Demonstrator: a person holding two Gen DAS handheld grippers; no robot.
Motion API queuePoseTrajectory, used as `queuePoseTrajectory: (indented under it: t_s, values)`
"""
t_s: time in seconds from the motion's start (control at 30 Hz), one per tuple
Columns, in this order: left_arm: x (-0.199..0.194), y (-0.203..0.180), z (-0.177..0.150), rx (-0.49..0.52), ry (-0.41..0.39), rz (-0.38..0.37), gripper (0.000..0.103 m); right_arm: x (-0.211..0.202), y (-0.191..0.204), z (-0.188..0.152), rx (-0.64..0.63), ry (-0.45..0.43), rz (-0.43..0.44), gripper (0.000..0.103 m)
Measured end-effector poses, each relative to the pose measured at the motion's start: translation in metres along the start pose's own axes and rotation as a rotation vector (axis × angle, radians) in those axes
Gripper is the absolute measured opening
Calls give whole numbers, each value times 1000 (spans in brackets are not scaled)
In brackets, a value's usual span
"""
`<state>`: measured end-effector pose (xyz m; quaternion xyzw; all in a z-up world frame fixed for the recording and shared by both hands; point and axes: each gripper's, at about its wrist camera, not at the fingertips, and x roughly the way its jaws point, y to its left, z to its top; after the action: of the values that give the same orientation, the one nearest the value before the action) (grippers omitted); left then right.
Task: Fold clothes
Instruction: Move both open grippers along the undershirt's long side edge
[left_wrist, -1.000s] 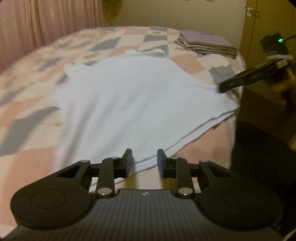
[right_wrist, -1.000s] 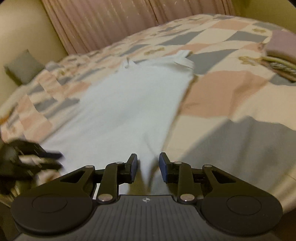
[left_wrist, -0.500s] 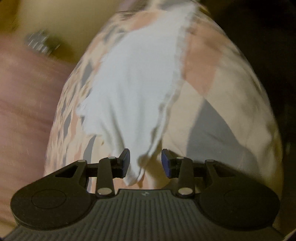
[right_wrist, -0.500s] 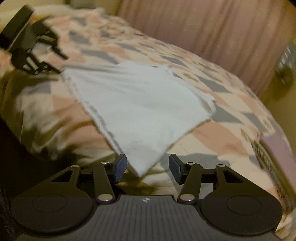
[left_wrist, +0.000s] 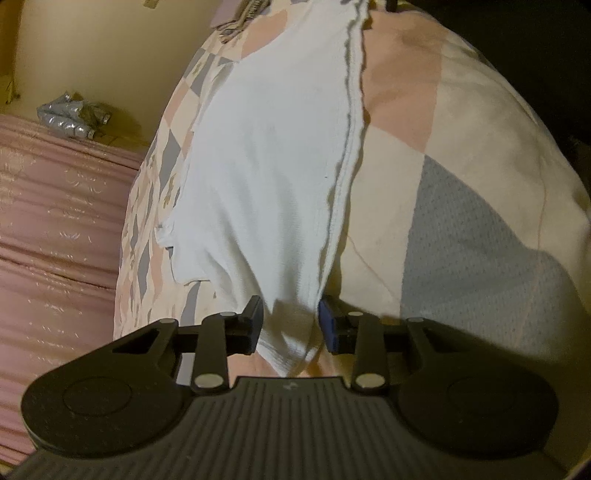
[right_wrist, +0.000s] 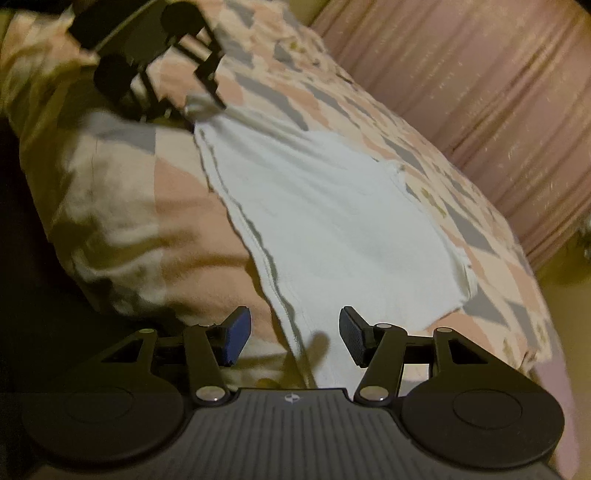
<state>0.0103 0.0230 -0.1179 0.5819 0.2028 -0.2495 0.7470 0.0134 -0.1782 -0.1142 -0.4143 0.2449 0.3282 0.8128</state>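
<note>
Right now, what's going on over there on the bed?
A person is working a white garment spread on the patchwork bed cover with two handheld grippers. The left gripper has a corner of the cloth between its open fingers, and the right gripper straddles the hem edge, jaws wide. Neither has clamped yet, and no fold is made yet.

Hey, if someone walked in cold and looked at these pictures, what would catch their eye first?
Probably the white cotton garment spread flat on the pink, grey and cream patchwork bedspread, near the bed's edge. Next, the left gripper and the right gripper, both open, each straddling a corner of that garment. Behind the bed hangs a pink pleated curtain.
</note>
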Motion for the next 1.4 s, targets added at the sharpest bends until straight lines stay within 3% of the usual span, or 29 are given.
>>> queuePoseTrajectory:
  t_s: [0.27,0.47,0.8,1.13,1.4]
  values:
    - [6,-1,4,-16,-19,7,30,11,1,-24,-178,76,-133,47]
    - [8,0,3,-37,-14,13,28,18,10,-29,-258,46,-169,42]
    - [5,-6,6,-71,-17,14,22,27,18,-34,-344,21,-185,42]
    - [1,-15,-2,49,-20,71,25,34,20,-40,-351,24,-242,41]
    - [18,-28,8,158,-67,133,24,38,27,-35,-342,10,-236,40]
